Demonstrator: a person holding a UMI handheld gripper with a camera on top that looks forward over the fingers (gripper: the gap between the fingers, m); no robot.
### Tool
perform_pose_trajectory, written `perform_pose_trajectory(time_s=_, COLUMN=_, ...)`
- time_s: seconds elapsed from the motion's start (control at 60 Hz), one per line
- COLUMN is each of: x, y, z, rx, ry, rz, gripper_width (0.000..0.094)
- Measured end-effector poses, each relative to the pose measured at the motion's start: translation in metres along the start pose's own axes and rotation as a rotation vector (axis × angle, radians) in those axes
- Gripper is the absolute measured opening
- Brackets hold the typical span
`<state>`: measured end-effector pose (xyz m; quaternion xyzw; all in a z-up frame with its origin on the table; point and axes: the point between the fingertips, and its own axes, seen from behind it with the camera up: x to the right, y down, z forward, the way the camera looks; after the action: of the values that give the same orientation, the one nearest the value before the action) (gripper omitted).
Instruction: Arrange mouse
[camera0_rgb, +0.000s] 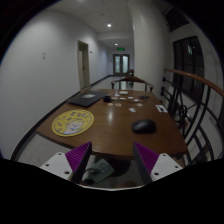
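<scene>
A dark computer mouse (144, 126) lies on the brown wooden table (110, 120), ahead of my fingers and a little to the right of them. My gripper (113, 158) is open and empty, held over the table's near edge, well short of the mouse. Its two purple pads (78, 157) stand wide apart. Between them I see only the floor and a pale object below the table's edge.
A round yellow mat (72, 122) lies on the table's left part. A dark laptop or pad (84, 98) lies farther back on the left, with small white items (128, 98) beyond it. Chairs (170, 100) stand at the right side. A corridor with doors lies behind.
</scene>
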<state>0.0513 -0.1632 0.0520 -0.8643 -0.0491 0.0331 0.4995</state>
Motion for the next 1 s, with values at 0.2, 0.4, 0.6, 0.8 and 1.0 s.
perform_pose_trajectory(time_s=0.2, x=0.081, y=0.005, z=0.032, rx=0.002, ry=0.117, rz=0.016, gripper_width=0.0840)
perform_pose_trajectory(time_s=0.4, x=0.141, y=0.003, z=0.083, rx=-0.028, ry=0.192, rz=0.026, gripper_width=0.0835)
perform_pose_trajectory(time_s=0.6, x=0.167, y=0.000, z=0.127, rx=-0.066, ry=0.189, rz=0.041, gripper_width=0.0851)
perform_pose_trajectory(time_s=0.8, x=0.191, y=-0.025, z=0.174, rx=-0.103, ry=0.165, rz=0.003, gripper_width=0.0830)
perform_pose_trajectory(time_s=1.0, x=0.207, y=-0.044, z=0.214, rx=-0.132, ry=0.101, rz=0.041, gripper_width=0.0821)
